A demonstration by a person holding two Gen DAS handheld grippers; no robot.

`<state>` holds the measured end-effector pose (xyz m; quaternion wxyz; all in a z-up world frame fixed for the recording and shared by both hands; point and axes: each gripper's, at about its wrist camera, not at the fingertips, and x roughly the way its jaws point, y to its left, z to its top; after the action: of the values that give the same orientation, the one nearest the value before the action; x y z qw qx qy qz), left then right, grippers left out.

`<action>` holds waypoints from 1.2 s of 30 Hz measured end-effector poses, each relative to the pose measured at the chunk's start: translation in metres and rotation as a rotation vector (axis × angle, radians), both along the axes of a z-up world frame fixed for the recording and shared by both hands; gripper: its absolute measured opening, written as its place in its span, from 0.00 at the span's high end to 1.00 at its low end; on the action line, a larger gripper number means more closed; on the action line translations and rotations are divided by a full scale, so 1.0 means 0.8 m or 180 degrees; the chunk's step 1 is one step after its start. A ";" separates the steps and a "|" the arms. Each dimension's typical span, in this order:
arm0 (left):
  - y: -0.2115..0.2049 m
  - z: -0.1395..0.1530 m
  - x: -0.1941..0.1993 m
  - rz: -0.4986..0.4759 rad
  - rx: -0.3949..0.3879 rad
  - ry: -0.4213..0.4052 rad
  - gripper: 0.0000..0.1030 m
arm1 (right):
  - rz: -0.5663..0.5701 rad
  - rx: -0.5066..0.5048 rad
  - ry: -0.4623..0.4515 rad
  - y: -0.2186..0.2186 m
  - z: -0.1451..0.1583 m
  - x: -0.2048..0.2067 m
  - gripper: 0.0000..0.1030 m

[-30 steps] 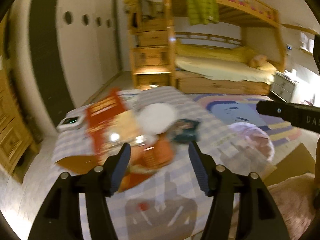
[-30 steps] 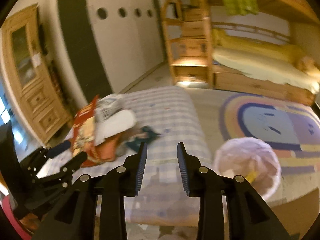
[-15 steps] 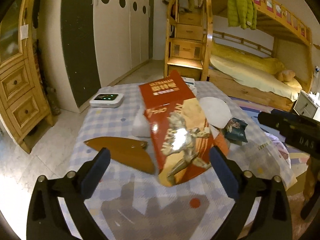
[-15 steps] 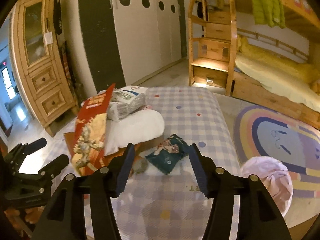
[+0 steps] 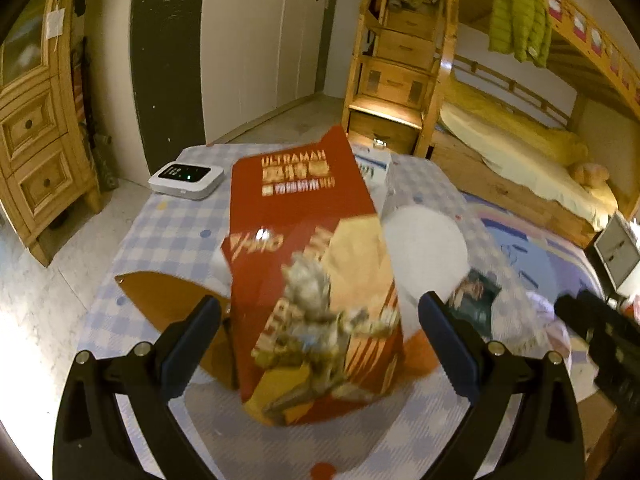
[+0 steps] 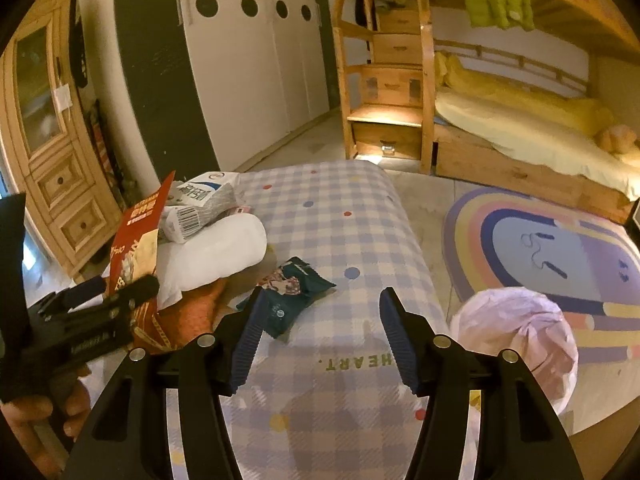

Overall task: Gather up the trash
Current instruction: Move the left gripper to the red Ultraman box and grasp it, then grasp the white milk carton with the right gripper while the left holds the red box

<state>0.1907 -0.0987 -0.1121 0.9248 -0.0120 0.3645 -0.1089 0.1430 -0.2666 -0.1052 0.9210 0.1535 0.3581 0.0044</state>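
Left gripper [image 5: 320,324] wide, straddling red box [image 5: 312,280]. Right gripper [image 6: 320,324] wide; teal wrapper [image 6: 294,294] at 11 o'clock.

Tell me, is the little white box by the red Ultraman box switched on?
On, it seems. The white device sits flat on the checked tablecloth, and a small green light glows on its dark screen.

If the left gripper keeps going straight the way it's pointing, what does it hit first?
Most likely the red Ultraman box. The left gripper is open, and the box fills the gap between its fingers, leaning on the pile on the checkered table. Depth is hard to judge through the fisheye, but nothing appears nearer.
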 end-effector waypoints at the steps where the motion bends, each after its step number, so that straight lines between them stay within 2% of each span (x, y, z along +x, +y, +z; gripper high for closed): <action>1: -0.002 0.001 0.002 0.0020 0.0009 -0.0010 0.07 | 0.0002 0.0006 0.0008 0.000 -0.001 0.000 0.43; 5: -0.011 -0.006 0.009 0.0053 0.0172 0.0110 0.17 | 0.0031 -0.0007 0.0028 0.003 -0.002 0.003 0.43; 9: -0.007 -0.007 0.012 0.0030 0.0095 0.0218 0.20 | 0.0061 -0.0038 0.0020 0.008 -0.001 0.001 0.43; 13: 0.007 0.005 -0.001 -0.0047 0.0018 0.0081 0.21 | 0.0069 -0.0053 -0.0025 0.013 0.002 0.000 0.43; 17: 0.037 0.026 -0.024 -0.0088 -0.0088 -0.0179 0.21 | 0.0093 -0.0065 -0.0090 0.020 0.006 -0.003 0.43; 22: 0.076 0.043 -0.042 0.0034 -0.0056 -0.0476 0.21 | 0.0230 -0.0104 -0.0134 0.043 0.011 0.002 0.43; 25: 0.092 0.048 -0.044 0.0101 -0.0017 -0.0557 0.21 | 0.0361 -0.0090 -0.0164 0.062 0.017 0.014 0.42; 26: 0.097 0.048 -0.043 0.0136 0.0009 -0.0569 0.21 | 0.0399 -0.0076 -0.0177 0.070 0.020 0.019 0.41; 30: 0.115 0.049 -0.029 0.0243 0.0027 -0.0545 0.21 | 0.0460 -0.0104 -0.0281 0.099 0.030 0.042 0.15; 36: 0.131 0.049 0.001 0.0271 0.0107 -0.0501 0.21 | 0.0447 -0.0248 -0.0285 0.143 0.037 0.099 0.14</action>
<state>0.1917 0.0060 -0.0733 0.9544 -0.0034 0.2916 -0.0640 0.2219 -0.1520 -0.0754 0.9388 0.0918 0.3263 0.0619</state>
